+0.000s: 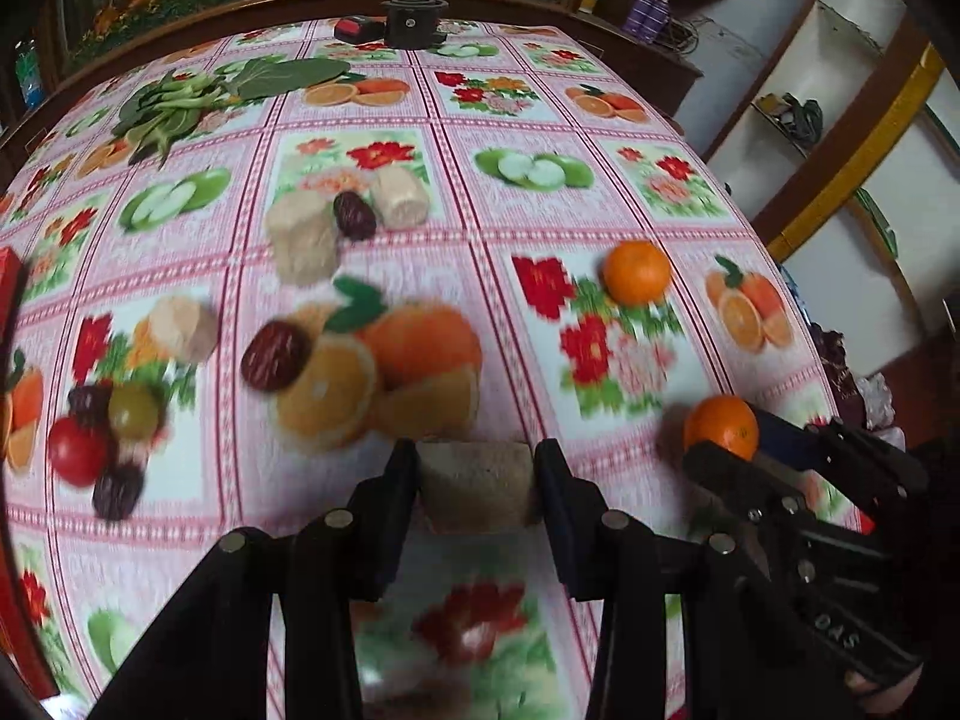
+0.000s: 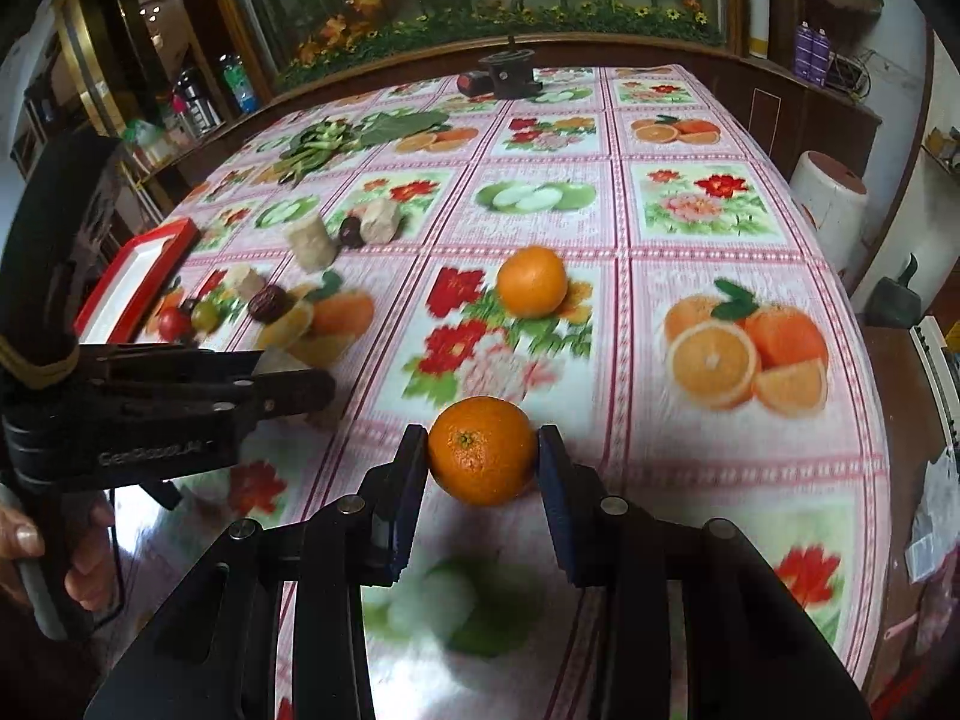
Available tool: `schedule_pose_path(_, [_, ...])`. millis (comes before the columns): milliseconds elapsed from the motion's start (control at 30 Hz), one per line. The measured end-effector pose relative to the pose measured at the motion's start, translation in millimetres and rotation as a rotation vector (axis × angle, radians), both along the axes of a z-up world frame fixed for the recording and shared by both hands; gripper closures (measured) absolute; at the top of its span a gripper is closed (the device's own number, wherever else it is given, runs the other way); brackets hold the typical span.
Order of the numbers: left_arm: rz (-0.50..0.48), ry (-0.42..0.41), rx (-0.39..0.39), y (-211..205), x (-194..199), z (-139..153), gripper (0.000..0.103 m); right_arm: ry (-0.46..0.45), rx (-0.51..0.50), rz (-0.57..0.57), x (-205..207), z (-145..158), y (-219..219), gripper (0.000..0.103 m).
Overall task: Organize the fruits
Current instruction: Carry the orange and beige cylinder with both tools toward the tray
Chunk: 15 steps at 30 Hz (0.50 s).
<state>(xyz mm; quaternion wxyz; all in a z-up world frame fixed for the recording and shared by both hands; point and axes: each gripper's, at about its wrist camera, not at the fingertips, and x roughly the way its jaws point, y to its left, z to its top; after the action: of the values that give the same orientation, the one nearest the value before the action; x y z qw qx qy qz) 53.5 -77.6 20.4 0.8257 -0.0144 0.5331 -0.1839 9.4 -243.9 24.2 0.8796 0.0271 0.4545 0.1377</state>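
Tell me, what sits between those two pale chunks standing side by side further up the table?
A dark red date sits between the two pale chunks, seemingly touching both. Both wrist views show it.

A: What carries everything?

B: A table under a glossy pink checked tablecloth printed with oranges, green apples and red flowers.

A: And lying on it?

B: In the right wrist view, a round orange mandarin sits at centre. At upper left lies a bunch of green leafy vegetables. Left of centre are pale beige cut chunks with a dark red wrinkled date between two of them.

A: Further left?

B: A small red tomato, a green olive-like fruit, another date, and a red-rimmed white tray. At the far top edge stands a black round device.
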Motion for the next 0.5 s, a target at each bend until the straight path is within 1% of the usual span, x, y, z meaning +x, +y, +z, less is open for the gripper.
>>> schedule_pose_path(233, [-0.008,-0.012,-0.013,25.2,-34.6,5.3,0.060,0.018,-0.010,0.013,-23.5,-0.8,23.8,0.067])
schedule_pose_path(500, [0.034,-0.044,-0.022,71.0,-54.4,15.4,0.060,0.023,-0.022,0.079,-32.9,4.1,75.0,0.067])
